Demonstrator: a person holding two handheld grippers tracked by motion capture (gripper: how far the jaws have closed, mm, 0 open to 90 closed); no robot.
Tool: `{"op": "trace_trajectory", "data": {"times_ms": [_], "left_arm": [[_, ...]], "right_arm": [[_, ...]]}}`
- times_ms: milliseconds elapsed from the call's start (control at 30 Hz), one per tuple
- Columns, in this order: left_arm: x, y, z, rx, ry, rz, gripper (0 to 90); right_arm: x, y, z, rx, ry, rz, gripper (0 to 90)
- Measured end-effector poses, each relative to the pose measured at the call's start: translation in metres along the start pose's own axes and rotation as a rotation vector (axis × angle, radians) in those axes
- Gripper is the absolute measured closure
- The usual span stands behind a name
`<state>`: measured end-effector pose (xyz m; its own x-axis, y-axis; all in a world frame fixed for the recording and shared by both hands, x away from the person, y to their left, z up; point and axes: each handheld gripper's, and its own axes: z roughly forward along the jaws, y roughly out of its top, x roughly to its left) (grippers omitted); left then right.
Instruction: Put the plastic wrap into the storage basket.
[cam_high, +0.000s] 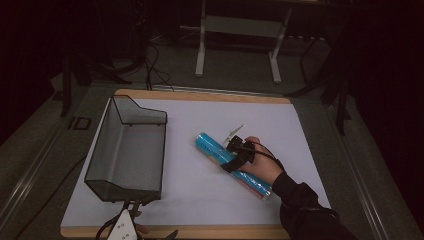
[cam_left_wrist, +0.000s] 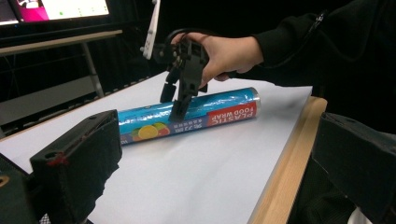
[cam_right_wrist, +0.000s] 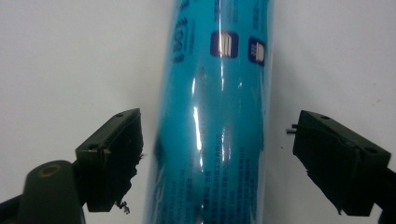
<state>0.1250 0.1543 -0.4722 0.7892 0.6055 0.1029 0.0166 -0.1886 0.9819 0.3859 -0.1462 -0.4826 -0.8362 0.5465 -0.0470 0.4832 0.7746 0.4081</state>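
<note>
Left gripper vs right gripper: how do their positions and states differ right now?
The right gripper hangs over the middle of the blue food wrap roll, jaws open and straddling it; the left gripper sits at the table's near edge by the mesh basket, with nothing between its jaws. In the right gripper view one jaw stands almost against the roll, the other apart from it. Both are open.

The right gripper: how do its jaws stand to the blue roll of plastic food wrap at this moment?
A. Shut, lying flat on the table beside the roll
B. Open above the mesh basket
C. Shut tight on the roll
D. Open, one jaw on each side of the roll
D: in the right gripper view the right gripper has its jaws apart, with the roll of plastic food wrap between them.
</note>
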Motion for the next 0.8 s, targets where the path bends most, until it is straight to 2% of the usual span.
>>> {"op": "trace_trajectory", "data": {"times_ms": [100,133,200,333,367,433,533,700,767,800], "left_arm": [[0.0,0.0,0.0,0.002,-0.001,0.001,2.3],[0.0,0.0,0.0,0.002,-0.001,0.001,2.3],[0.0,0.0,0.0,0.002,-0.002,0.002,2.3],[-0.001,0.0,0.0,0.005,0.0,0.001,2.3],[-0.001,0.0,0.0,0.005,-0.001,0.0,2.3],[-0.001,0.0,0.0,0.006,-0.002,-0.001,2.3],[-0.001,0.0,0.0,0.008,-0.002,0.001,2.3],[-0.001,0.0,0.0,0.011,0.0,0.004,2.3],[-0.001,0.0,0.0,0.01,0.0,0.005,2.3],[-0.001,0.0,0.0,0.01,0.0,0.005,2.3]], "right_arm": [[0.001,0.002,0.006,0.049,0.006,0.015,18.7],[0.001,0.002,0.006,0.049,0.006,0.015,18.7],[-0.001,0.003,0.012,0.101,0.018,0.035,19.0],[-0.003,0.004,0.015,0.135,0.032,0.043,23.1],[-0.002,0.006,0.016,0.156,0.046,0.05,26.7],[-0.001,0.007,0.017,0.17,0.043,0.057,28.5],[0.0,0.01,0.021,0.236,0.047,0.076,28.4],[0.002,0.014,0.03,0.326,0.061,0.077,28.8],[0.003,0.015,0.031,0.326,0.054,0.074,30.0],[0.003,0.016,0.03,0.337,0.049,0.1,30.9]]}}
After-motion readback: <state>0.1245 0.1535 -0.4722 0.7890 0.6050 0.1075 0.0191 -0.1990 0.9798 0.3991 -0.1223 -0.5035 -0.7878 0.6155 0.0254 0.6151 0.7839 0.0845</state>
